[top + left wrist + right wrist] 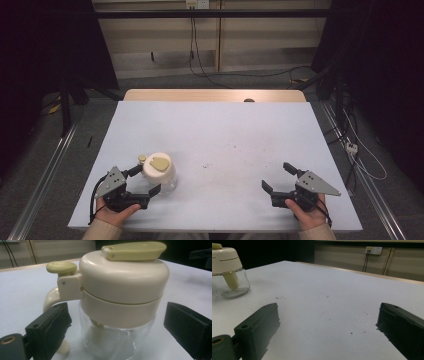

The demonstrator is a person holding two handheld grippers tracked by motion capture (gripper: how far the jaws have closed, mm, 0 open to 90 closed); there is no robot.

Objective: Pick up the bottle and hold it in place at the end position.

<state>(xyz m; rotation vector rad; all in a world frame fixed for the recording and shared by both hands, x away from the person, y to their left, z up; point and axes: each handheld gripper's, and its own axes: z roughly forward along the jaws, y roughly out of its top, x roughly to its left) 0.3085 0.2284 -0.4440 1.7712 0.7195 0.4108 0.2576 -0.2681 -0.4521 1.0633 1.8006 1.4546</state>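
A clear glass jar with a cream lid and a cream side handle (pixel 160 170) stands near the table's front left. Its lid carries a yellow-green flip tab (pixel 133 251) and a round button (pixel 61 267). My left gripper (pixel 145 181) is open, with one jaw on each side of the jar's glass body (pixel 117 340), and neither pad presses on it. My right gripper (pixel 278 177) stands open over bare table at the front right, nothing between its jaws. The jar (pixel 229 272) also appears far off at the left in the right gripper view.
The pale blue table top (pixel 225 135) has a few small dark specks (pixel 279 298) near its middle. A wooden strip (pixel 215 95) runs along the far edge. Cables (pixel 360 150) lie on the floor to the right, and metal rails flank the table.
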